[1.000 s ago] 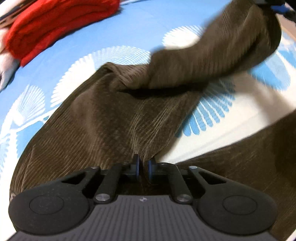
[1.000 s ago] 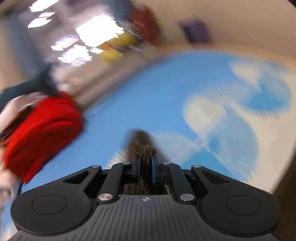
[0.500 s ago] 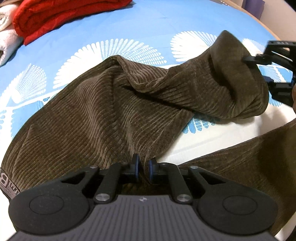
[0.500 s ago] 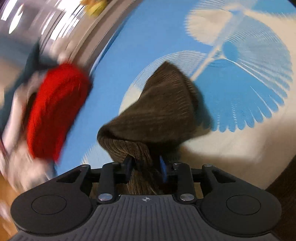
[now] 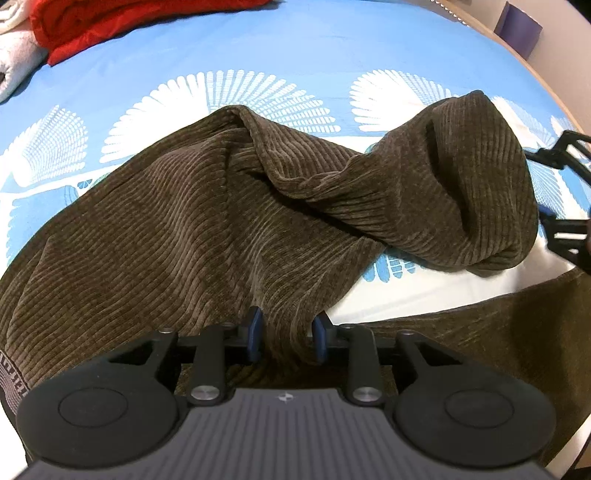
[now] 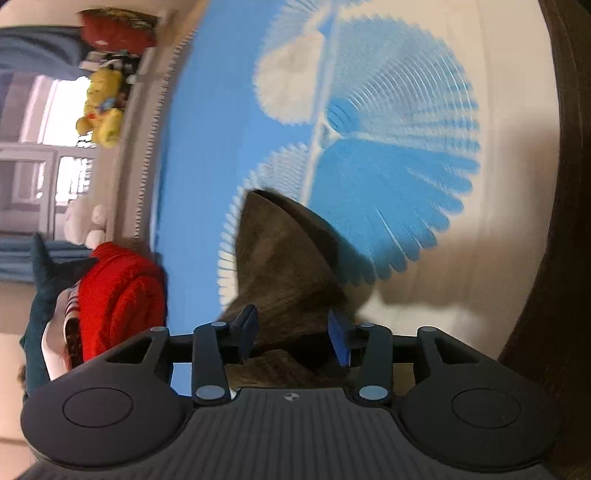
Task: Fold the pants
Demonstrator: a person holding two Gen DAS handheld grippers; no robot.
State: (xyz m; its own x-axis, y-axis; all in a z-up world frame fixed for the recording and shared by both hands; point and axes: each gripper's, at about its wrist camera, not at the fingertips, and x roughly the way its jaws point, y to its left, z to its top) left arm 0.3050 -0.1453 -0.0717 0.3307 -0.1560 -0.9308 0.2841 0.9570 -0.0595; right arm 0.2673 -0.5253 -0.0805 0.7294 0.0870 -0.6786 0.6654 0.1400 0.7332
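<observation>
Pants (image 5: 192, 229) spread on bed (image 5: 295, 51); folded blanket (image 5: 110, 22) behind, apparently at far-left edge.

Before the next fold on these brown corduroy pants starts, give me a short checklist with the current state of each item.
1. Left gripper releasing: ok, jaws opening, but a ridge of the pants still stands between the pads.
2. Right gripper releasing: ok, jaws opening, with cloth between them.
3. Folded-over leg lying flat: not ok, it is bunched and puffed up.
4. Other leg straight: cannot tell, it is mostly out of frame.
5. Bed sheet free beyond the pants: ok.
6. Red garment apart from the pants: ok.
</observation>
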